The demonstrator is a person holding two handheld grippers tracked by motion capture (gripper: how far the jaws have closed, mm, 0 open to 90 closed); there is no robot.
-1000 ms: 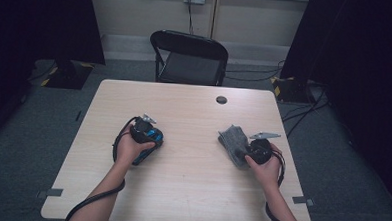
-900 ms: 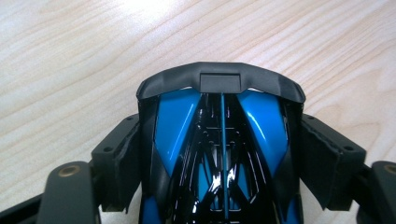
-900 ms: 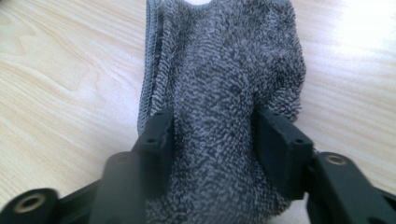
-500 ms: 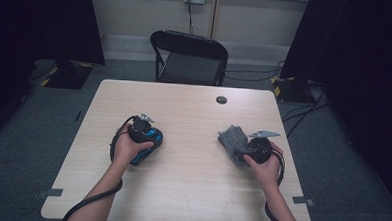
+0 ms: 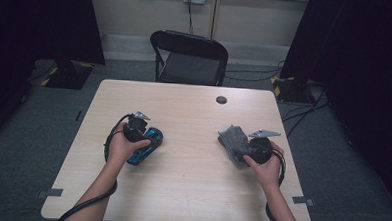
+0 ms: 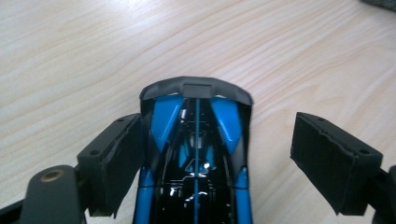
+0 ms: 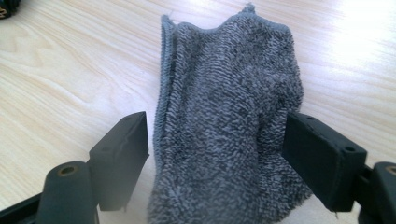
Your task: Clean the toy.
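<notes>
Flanking toy car (image 6: 196,154), tongs (image 6: 217,163) spread

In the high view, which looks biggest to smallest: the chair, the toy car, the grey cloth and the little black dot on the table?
1. Black folding chair
2. Grey terry cloth and blue-and-black toy car: too alike, both partly hidden by hands
3. Small round black cap

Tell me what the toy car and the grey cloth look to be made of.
Toy car: probably hard plastic, glossy blue and black, with sharp highlights on its body. Cloth: looks like terry or microfibre, matte grey, with a looped pile and a stitched edge.
</notes>
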